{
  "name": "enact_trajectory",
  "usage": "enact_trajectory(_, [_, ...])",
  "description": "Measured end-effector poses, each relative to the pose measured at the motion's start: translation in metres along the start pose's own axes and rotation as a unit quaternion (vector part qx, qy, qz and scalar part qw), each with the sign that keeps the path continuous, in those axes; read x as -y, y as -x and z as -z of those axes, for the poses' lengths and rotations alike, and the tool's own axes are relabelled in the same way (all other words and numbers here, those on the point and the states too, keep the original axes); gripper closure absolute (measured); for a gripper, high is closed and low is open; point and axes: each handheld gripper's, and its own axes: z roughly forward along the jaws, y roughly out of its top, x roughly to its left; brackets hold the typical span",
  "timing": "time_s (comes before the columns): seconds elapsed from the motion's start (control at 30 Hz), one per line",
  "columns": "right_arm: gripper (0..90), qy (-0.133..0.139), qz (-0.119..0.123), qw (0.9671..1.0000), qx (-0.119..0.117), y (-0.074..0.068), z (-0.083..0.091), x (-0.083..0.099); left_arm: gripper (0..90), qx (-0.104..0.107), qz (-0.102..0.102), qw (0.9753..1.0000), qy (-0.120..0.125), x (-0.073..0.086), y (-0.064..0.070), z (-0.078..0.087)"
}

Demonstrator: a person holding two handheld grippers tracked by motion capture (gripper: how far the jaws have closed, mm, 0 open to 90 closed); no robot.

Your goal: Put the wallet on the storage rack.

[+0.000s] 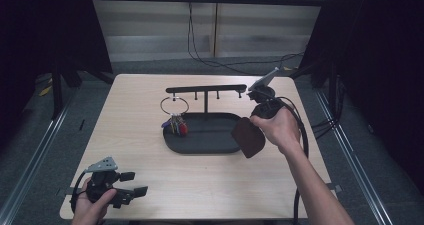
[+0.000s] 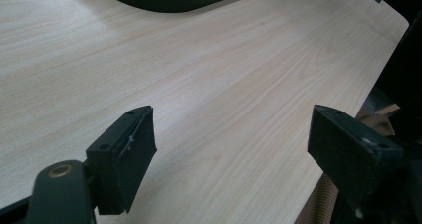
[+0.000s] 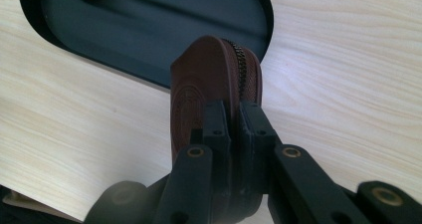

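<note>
Pouch (image 3: 219, 79) sits pinched edge-on between the right gripper's (image 3: 234, 119) jaws, hanging just beside the tray's (image 1: 200, 147) right end. Left gripper (image 2: 229, 139) rests well apart from the tray, jaws wide.

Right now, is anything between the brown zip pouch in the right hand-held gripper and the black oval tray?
Nothing visible. The brown zipped leather pouch hangs at the black oval tray's right rim; the keys lie at its far left.

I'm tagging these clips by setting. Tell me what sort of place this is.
Probably a lab recording bay, not a home. A lone wooden table stands between dark curtains, cables trail across the floor behind it, and the person's hand works handheld tongs over a staged key stand.
</note>
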Motion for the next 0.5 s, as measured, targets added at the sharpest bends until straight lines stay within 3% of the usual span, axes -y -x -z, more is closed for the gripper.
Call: enact_trajectory(0.5, [83.2,0.001,-0.013,0.9999,0.000,0.001,-0.010,-0.024,19.1,-0.001,0.002,1.0000,0.002,0.000,0.000,0.001])
